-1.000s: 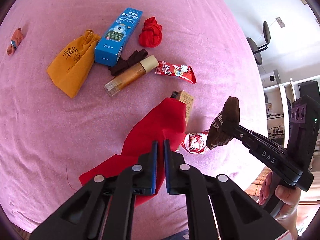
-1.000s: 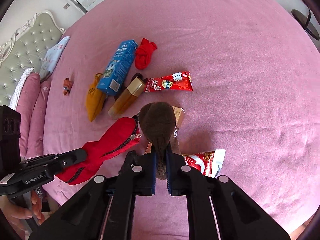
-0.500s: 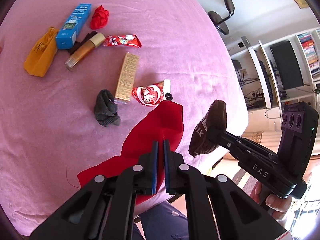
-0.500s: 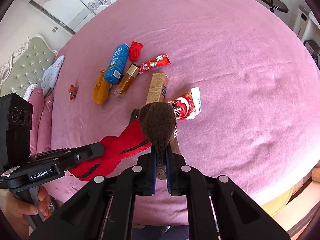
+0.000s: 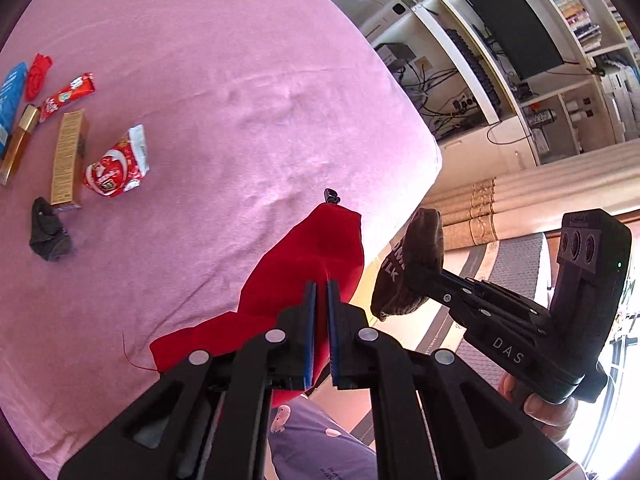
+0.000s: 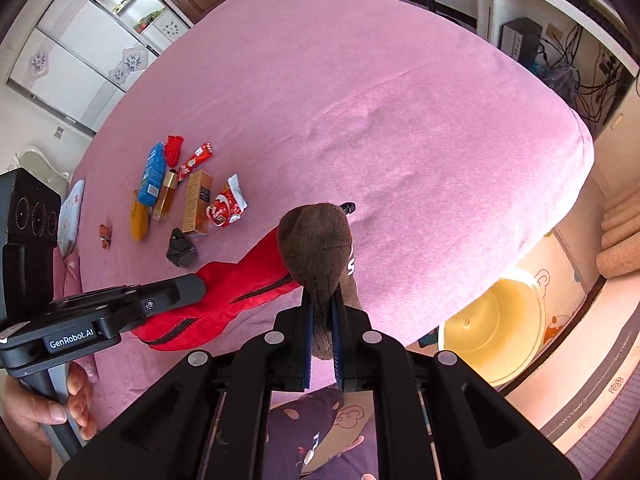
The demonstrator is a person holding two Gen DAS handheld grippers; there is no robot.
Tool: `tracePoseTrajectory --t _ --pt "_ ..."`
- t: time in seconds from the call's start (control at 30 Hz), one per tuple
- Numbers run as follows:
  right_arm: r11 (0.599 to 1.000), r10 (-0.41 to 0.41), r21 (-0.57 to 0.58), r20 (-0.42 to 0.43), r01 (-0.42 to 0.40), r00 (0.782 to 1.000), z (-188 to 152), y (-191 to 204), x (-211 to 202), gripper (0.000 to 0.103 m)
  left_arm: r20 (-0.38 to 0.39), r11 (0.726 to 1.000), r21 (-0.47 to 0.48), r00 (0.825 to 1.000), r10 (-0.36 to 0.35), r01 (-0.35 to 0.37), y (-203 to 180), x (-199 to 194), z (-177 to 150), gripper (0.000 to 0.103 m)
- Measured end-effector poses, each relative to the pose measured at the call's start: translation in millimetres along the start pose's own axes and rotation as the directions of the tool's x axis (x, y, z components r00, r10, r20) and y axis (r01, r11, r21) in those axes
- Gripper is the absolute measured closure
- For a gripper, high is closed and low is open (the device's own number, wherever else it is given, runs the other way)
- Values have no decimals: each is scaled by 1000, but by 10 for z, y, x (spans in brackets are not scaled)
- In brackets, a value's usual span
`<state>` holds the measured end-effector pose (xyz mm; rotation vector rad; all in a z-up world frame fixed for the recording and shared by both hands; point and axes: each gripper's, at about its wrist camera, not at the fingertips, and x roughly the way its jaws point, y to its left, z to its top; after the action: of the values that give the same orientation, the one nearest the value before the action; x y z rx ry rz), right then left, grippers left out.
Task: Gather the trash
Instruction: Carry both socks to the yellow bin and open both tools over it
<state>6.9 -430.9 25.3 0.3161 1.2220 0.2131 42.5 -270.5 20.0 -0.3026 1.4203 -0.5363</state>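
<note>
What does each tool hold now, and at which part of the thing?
Left tool: red pouch, by its edge. Right tool: brown sock, by its lower end.

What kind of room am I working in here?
Most likely a bedroom at home: a pink-sheeted bed with a tufted headboard, white wardrobe doors, and a desk with a monitor beside it.

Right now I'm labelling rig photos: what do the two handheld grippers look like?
Both are matte black, angular, with silver rivets and blue-lined fingers. The left gripper reads "GenRobot.AI" in white; the right gripper reads "DAS". Each has a boxy rear block with three round lenses.
</note>
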Motion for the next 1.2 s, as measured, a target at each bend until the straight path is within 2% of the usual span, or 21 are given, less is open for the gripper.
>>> tracePoseTrajectory --t 0.37,0.63,0.67,0.7,0.73,0.77,0.8,0.83,0.97,1.2 --pt "979 -78 189 10 75 997 -426 -1628 -532 95 -139 990 135 990 -19 38 -1396 1165 -12 97" --pt "944 -101 315 -14 100 995 -825 -2388 -624 94 -261 970 235 965 -4 68 -2079 1868 -220 97" --pt "939 -102 330 -13 101 995 -872 -2464 -633 91 -278 967 245 961 -3 74 -2136 1936 -256 95" --pt "935 -101 341 -16 100 995 -906 -2517 -630 89 -291 964 253 957 -3 80 -2178 1991 -286 91" --pt "932 -100 348 -18 100 995 -940 -2569 -633 83 -302 963 258 953 -2 84 -2232 2053 -310 74" --pt "928 -108 357 -20 108 994 -973 -2617 -639 69 -316 959 268 949 -1 90 -2288 2106 -330 61" --pt "924 -122 363 -21 121 992 -994 -2649 -642 64 -315 955 285 949 16 79 -2325 2136 -347 36" --pt "922 -130 365 -24 129 991 -1012 -2678 -641 60 -303 952 301 952 33 62 -2352 2151 -370 30" --pt "918 -123 376 -37 128 992 -1041 -2736 -610 60 -301 943 332 950 77 28 -2369 2177 -362 29" --pt "941 -111 317 -37 117 993 -843 -2505 -566 60 -257 956 292 959 116 -38 -2094 1958 -208 29"
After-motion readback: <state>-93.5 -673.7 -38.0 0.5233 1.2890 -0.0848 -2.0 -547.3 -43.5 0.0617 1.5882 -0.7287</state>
